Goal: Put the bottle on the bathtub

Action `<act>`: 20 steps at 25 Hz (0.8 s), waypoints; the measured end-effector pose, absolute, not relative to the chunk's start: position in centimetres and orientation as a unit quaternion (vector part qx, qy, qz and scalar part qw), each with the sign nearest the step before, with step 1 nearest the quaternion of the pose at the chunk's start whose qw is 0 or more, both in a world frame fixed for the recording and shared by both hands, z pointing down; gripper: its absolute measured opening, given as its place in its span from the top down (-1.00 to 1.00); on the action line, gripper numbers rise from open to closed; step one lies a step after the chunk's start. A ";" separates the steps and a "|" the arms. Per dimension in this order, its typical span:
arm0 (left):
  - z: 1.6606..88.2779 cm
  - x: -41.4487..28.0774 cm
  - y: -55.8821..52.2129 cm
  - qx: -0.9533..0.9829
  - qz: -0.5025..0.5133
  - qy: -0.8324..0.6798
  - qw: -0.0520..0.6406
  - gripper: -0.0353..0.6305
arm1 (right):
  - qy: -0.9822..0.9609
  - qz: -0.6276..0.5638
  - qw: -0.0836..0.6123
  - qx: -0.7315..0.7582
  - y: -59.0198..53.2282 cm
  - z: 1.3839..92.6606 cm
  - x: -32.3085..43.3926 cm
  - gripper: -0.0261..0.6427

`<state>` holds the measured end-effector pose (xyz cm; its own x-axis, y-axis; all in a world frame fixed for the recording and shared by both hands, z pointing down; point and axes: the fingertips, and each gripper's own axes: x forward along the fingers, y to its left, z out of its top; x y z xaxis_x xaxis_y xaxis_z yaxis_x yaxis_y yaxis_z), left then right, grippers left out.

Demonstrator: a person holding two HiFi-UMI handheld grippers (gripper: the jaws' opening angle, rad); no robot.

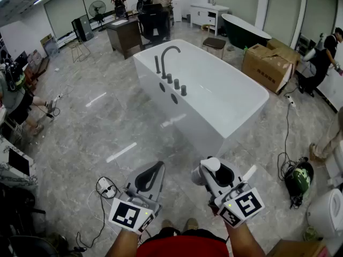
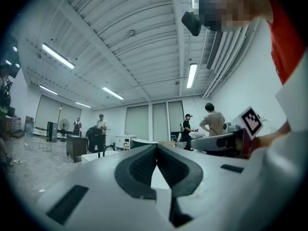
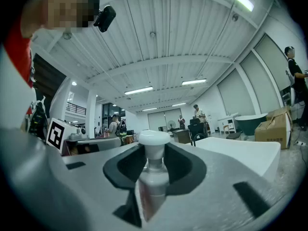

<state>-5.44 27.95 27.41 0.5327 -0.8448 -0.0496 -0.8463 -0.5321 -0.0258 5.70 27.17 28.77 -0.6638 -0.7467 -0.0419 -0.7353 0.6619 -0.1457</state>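
The grey marble floor [image 1: 107,122] spreads out below you, and the white bathtub [image 1: 182,119] stands on it straight ahead, with a dark curved faucet [image 1: 167,58] on its left rim. A cardboard box [image 1: 268,63] sits on the floor beyond the tub's right side. You hold both grippers low in front of you, well short of the tub. Your left gripper [image 1: 159,167] is clenched on nothing — its dark pads [image 2: 139,167] meet at the tips. Your right gripper [image 1: 214,171] grasps the bottle [image 3: 153,177], its jaws closed around the neck just below the white cap [image 3: 154,137] — the bottle is in your grip, not yet on the tub.
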 end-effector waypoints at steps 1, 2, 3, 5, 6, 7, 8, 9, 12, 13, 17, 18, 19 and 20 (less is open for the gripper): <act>27.4 -5.1 27.9 -0.875 0.015 0.484 0.024 0.86 | 0.910 -0.059 0.049 -0.407 27.2 28.8 6.1 0.59; 27.4 -4.8 27.9 -0.874 0.014 0.484 0.024 0.86 | 0.910 -0.059 0.048 -0.407 27.2 28.9 6.5 0.59; 27.4 -4.5 27.9 -0.874 0.014 0.485 0.024 0.86 | 0.910 -0.058 0.048 -0.407 27.3 29.0 6.8 0.59; 27.5 -3.9 27.8 -0.873 0.012 0.487 0.023 0.86 | 0.911 -0.057 0.050 -0.406 27.3 29.1 7.5 0.59; 27.5 -3.6 27.7 -0.872 0.011 0.488 0.022 0.86 | 0.911 -0.057 0.052 -0.405 27.2 29.1 7.8 0.59; 27.5 -3.3 27.6 -0.872 0.010 0.490 0.021 0.86 | 0.911 -0.059 0.055 -0.404 27.1 29.1 8.2 0.59; 27.5 -3.0 27.5 -0.871 0.009 0.491 0.020 0.86 | 0.912 -0.061 0.057 -0.402 27.0 29.1 8.5 0.59; 27.5 -2.7 27.3 -0.870 0.008 0.492 0.019 0.86 | 0.912 -0.063 0.059 -0.400 26.8 29.1 8.9 0.59; 27.4 -1.9 27.3 -0.867 0.004 0.497 0.018 0.86 | 0.914 -0.064 0.065 -0.395 26.8 29.1 9.8 0.59; 27.3 -1.7 27.3 -0.866 0.002 0.500 0.020 0.86 | 0.915 -0.063 0.068 -0.393 26.7 29.1 10.1 0.59; 27.3 -0.8 26.6 -0.862 -0.006 0.506 0.020 0.86 | 0.913 -0.069 0.066 -0.396 25.4 29.8 11.4 0.59; 27.4 -0.7 26.3 -0.862 -0.007 0.507 0.017 0.86 | 0.912 -0.072 0.064 -0.398 25.2 30.0 11.6 0.59; 27.4 -0.7 26.0 -0.861 -0.007 0.508 0.015 0.86 | 0.912 -0.073 0.063 -0.399 24.9 30.1 11.8 0.59; 27.4 -0.7 25.6 -0.861 -0.006 0.509 0.015 0.86 | 0.912 -0.073 0.062 -0.399 24.6 30.2 11.8 0.59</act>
